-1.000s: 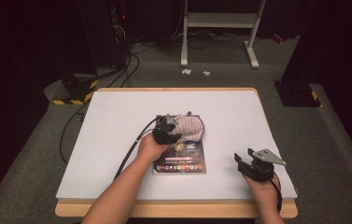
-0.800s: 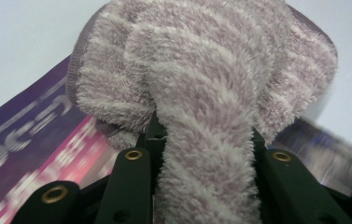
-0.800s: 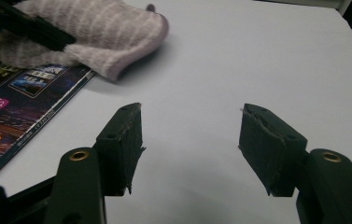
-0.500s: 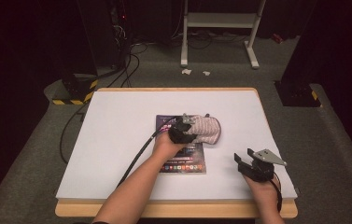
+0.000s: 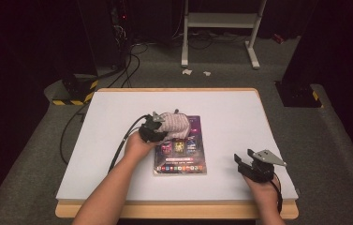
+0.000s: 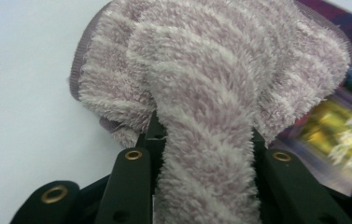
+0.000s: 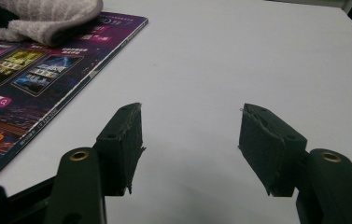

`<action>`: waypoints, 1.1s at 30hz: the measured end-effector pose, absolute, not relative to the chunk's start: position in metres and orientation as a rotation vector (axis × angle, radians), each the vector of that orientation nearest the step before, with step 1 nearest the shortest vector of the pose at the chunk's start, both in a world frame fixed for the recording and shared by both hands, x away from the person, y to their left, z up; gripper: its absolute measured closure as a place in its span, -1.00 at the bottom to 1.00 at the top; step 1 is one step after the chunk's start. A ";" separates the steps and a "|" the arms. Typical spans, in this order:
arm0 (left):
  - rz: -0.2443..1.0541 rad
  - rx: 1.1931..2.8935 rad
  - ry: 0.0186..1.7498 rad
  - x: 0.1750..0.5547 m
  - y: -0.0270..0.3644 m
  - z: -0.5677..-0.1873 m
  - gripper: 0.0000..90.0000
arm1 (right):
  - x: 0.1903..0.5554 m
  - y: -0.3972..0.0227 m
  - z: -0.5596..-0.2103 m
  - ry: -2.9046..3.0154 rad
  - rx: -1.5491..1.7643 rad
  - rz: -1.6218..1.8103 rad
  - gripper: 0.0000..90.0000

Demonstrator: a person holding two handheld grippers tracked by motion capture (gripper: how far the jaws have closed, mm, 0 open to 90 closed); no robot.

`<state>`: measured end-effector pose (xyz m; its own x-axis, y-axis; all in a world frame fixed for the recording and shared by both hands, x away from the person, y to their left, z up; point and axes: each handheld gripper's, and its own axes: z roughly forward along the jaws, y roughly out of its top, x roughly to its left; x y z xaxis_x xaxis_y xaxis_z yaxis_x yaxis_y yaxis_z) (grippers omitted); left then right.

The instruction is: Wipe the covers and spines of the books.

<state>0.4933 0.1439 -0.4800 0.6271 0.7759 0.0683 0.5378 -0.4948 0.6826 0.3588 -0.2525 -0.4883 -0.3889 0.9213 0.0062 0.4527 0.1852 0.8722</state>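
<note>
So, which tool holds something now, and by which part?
The left tool grips the fuzzy cloth by a bunched fold, pinched between its jaws. The right tool is open and holds nothing.

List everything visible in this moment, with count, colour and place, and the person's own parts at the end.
Towel: one, pale pink-grey fleecy, lying on the far part of the magazine, pinched in the left gripper.
Magazine: one, purple cover with colourful panels, flat at the table's middle.
Table: one, white top with wood edge, on grey carpet.
White frame: one, on the floor beyond the table.
Left gripper: black, shut on the towel.
Right gripper: black, jaws apart, over bare table near the right front corner.
Forearms: two, entering from below.
</note>
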 end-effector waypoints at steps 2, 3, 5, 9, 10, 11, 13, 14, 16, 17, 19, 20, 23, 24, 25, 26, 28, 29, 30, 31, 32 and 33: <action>0.494 2.213 1.040 0.494 0.149 -0.480 0.47 | 0.359 -0.252 -0.488 1.929 1.283 1.133 -0.13; 0.507 2.214 1.040 0.496 0.150 -0.480 0.47 | 0.359 -0.252 -0.488 1.930 1.283 1.133 -0.12; 0.513 2.216 1.054 0.500 0.149 -0.479 0.47 | 0.359 -0.252 -0.488 1.930 1.280 1.133 -0.12; 0.510 2.219 1.043 0.506 0.140 -0.480 0.47 | 0.359 -0.252 -0.488 1.930 1.280 1.137 -0.12; 0.503 2.217 1.040 0.507 0.137 -0.480 0.47 | 0.359 -0.253 -0.488 1.928 1.282 1.138 -0.12; 0.500 2.217 1.036 0.508 0.133 -0.480 0.47 | 0.359 -0.253 -0.488 1.928 1.282 1.139 -0.12; 0.497 2.221 1.021 0.511 0.123 -0.481 0.47 | 0.359 -0.253 -0.488 1.930 1.282 1.141 -0.12; 0.495 2.227 1.011 0.513 0.118 -0.481 0.47 | 0.359 -0.252 -0.488 1.931 1.280 1.142 -0.12; 0.484 2.233 0.991 0.516 0.107 -0.481 0.47 | 0.358 -0.252 -0.487 1.931 1.277 1.143 -0.12; 0.480 2.241 0.978 0.518 0.101 -0.481 0.47 | 0.358 -0.252 -0.487 1.930 1.275 1.146 -0.12; 0.473 2.243 0.957 0.522 0.087 -0.482 0.47 | 0.358 -0.253 -0.487 1.928 1.276 1.150 -0.12; 0.471 2.246 0.947 0.523 0.082 -0.482 0.47 | 0.359 -0.253 -0.487 1.927 1.279 1.151 -0.12; 0.457 2.258 0.911 0.529 0.059 -0.482 0.47 | 0.359 -0.254 -0.487 1.925 1.282 1.157 -0.12; 0.450 2.262 0.900 0.531 0.052 -0.482 0.47 | 0.358 -0.255 -0.487 1.924 1.284 1.159 -0.12; 0.439 2.257 0.895 0.533 0.046 -0.482 0.47 | 0.358 -0.255 -0.486 1.924 1.283 1.162 -0.12; 0.426 2.248 0.895 0.534 0.039 -0.482 0.47 | 0.358 -0.255 -0.486 1.921 1.285 1.164 -0.12; 0.416 2.247 0.880 0.535 0.027 -0.483 0.47 | 0.358 -0.256 -0.486 1.920 1.282 1.167 -0.12; 0.417 2.250 0.871 0.535 0.021 -0.482 0.47 | 0.358 -0.256 -0.486 1.918 1.284 1.169 -0.12; 0.423 2.258 0.860 0.536 0.017 -0.482 0.47 | 0.358 -0.256 -0.486 1.916 1.283 1.170 -0.12; 0.426 2.262 0.857 0.537 0.015 -0.482 0.47 | 0.357 -0.256 -0.486 1.915 1.282 1.174 -0.12; 0.422 2.267 0.855 0.538 0.015 -0.482 0.47 | 0.357 -0.256 -0.486 1.916 1.281 1.173 -0.12; 0.407 2.267 0.855 0.539 0.017 -0.481 0.46 | 0.357 -0.256 -0.486 1.918 1.280 1.172 -0.12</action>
